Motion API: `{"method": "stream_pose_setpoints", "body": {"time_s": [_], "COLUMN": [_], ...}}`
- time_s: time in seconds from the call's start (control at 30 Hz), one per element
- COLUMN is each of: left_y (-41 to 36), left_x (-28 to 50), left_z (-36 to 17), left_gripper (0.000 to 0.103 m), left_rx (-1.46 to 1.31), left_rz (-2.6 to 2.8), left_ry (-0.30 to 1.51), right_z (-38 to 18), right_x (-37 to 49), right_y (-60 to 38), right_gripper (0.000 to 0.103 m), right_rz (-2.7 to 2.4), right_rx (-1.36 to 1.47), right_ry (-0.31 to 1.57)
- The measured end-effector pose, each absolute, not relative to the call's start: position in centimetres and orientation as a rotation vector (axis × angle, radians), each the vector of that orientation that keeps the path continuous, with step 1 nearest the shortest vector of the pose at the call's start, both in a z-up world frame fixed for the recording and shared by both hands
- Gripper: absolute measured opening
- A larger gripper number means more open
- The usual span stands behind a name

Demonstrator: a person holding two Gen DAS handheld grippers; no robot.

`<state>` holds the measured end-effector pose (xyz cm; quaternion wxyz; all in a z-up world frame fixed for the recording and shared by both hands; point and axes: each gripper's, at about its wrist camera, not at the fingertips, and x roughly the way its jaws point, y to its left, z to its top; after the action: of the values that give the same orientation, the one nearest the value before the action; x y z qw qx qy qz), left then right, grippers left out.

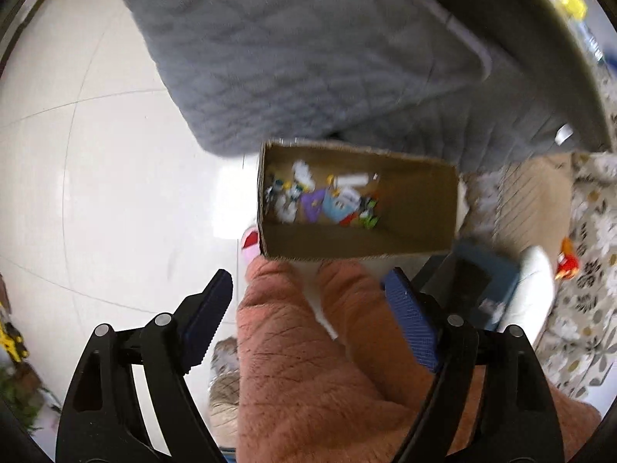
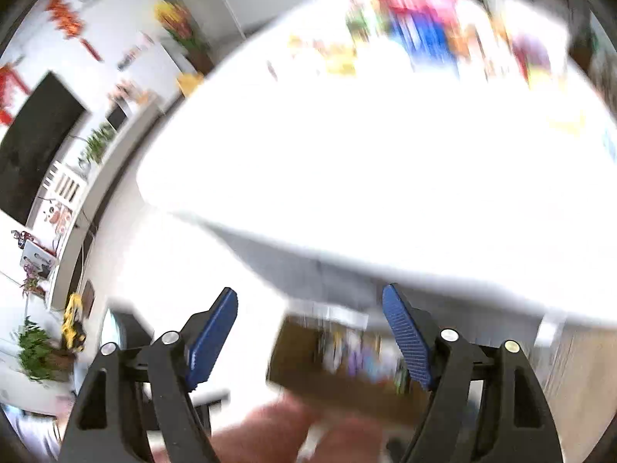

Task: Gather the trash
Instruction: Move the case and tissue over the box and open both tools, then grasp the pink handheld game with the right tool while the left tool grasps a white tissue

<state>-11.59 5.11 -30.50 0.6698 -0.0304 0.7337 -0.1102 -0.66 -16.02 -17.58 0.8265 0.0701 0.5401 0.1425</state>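
Note:
An open cardboard box (image 1: 405, 208) stands on the floor below me, with several small colourful scraps of trash (image 1: 324, 200) lying in its left half. My left gripper (image 1: 308, 276) hangs high over the box's near edge, open, with nothing between its blue pads. The right wrist view is badly blurred. My right gripper (image 2: 309, 291) is also open and holds nothing. The same box (image 2: 300, 362) shows as a brown smear low between its fingers. Above it spreads a white table top (image 2: 385, 154) with blurred colourful items (image 2: 416, 27) at its far end.
A person's legs in orange fleece trousers (image 1: 308, 366) and a pink slipper (image 1: 248, 247) are beside the box. A grey quilted cover (image 1: 308, 58) hangs behind it. A patterned rug (image 1: 594, 270) lies at the right and white floor tiles (image 1: 96, 173) at the left. A dark screen (image 2: 34, 146) and plants (image 2: 34, 351) line the wall.

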Motion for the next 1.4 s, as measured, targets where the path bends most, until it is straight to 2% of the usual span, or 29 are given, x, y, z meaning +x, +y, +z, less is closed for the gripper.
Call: {"method": "stream_pose_setpoints", "body": {"time_s": [0.13, 0.23, 0.33, 0.4, 0.47, 0.53, 0.57, 0.6, 0.63, 0.73, 0.9, 1.07, 1.4], "left_y": [6.6, 8.2, 10.1, 11.1, 12.4, 13.4, 13.8, 14.2, 14.6, 15.5, 16.1, 15.4, 6.9], "left_x": [-11.7, -11.9, -12.4, -12.8, -13.4, -14.1, -14.4, -14.6, -14.8, -15.0, -13.9, -10.7, 1.2], "left_z": [-28.7, -28.2, -28.6, -29.1, -29.6, -30.0, -30.1, -30.2, -30.2, -30.0, -28.5, -24.6, -16.5], "left_gripper": [0.08, 0.08, 0.08, 0.08, 0.08, 0.08, 0.08, 0.08, 0.08, 0.08, 0.08, 0.08, 0.08], "left_rx": [-0.123, -0.175, -0.246, -0.286, -0.329, -0.353, -0.355, -0.356, -0.361, -0.369, -0.364, -0.278, -0.201], "left_rz": [-0.209, -0.17, -0.121, -0.089, -0.053, -0.024, -0.01, 0.001, 0.011, 0.018, -0.005, -0.066, -0.362], "left_ry": [1.606, 1.585, 1.58, 1.589, 1.597, 1.604, 1.611, 1.617, 1.623, 1.618, 1.575, 1.473, 1.176], "right_z": [-14.7, -14.7, -14.9, -15.7, -17.2, -18.3, -19.0, -19.6, -20.4, -19.9, -16.8, -15.1, -11.3], "right_x": [7.6, 13.1, 16.9, 18.4, 19.7, 21.0, 21.7, 22.1, 22.7, 22.4, 17.0, 11.9, 5.7], "right_y": [-15.0, -13.6, -10.0, -7.4, -4.5, -3.1, -2.4, -2.0, -1.7, -2.3, -6.0, -11.3, -21.4], "right_gripper": [0.079, 0.075, 0.075, 0.068, 0.057, 0.054, 0.048, 0.037, 0.015, 0.013, 0.011, 0.011, 0.011], "right_rz": [0.29, 0.301, 0.316, 0.322, 0.305, 0.271, 0.241, 0.221, 0.224, 0.252, 0.393, 0.408, 0.216], "right_rx": [0.186, 0.243, 0.115, 0.01, -0.085, -0.146, -0.182, -0.208, -0.226, -0.17, 0.038, 0.319, 0.467], "right_ry": [1.04, 1.064, 1.05, 1.061, 1.09, 1.102, 1.113, 1.126, 1.164, 1.171, 1.156, 1.151, 1.019]}}
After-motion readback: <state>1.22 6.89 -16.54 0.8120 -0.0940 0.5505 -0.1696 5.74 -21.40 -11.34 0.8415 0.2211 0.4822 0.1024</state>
